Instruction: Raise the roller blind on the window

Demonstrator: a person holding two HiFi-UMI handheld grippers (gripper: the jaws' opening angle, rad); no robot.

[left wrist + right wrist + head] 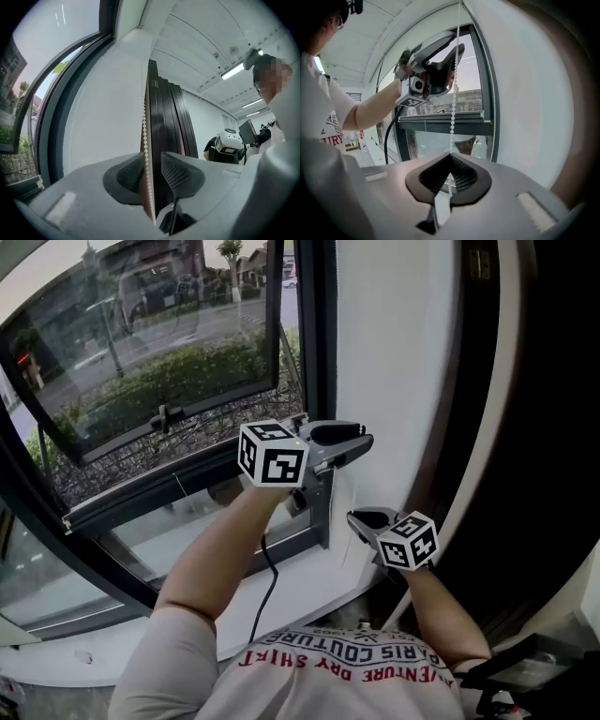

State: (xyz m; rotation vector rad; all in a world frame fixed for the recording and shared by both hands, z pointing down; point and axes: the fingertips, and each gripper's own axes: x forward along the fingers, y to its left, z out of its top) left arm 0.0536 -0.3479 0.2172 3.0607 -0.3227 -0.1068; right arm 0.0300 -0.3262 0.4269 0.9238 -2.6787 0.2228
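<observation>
Bead chain (453,93) pinched by right gripper (450,176), loose between left gripper's (152,171) fingers (176,172)

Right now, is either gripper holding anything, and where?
The right gripper clamps the bead chain low down; the left gripper, higher up, stands open around it, holding nothing.

Left gripper (362,441) above right gripper (358,518), along bead chain (453,93), right of window (141,352).

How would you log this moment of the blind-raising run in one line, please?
left gripper: open, bead chain between jaws, not pressed | right gripper: shut on bead chain, lower down | next, likely: left closes on chain
</observation>
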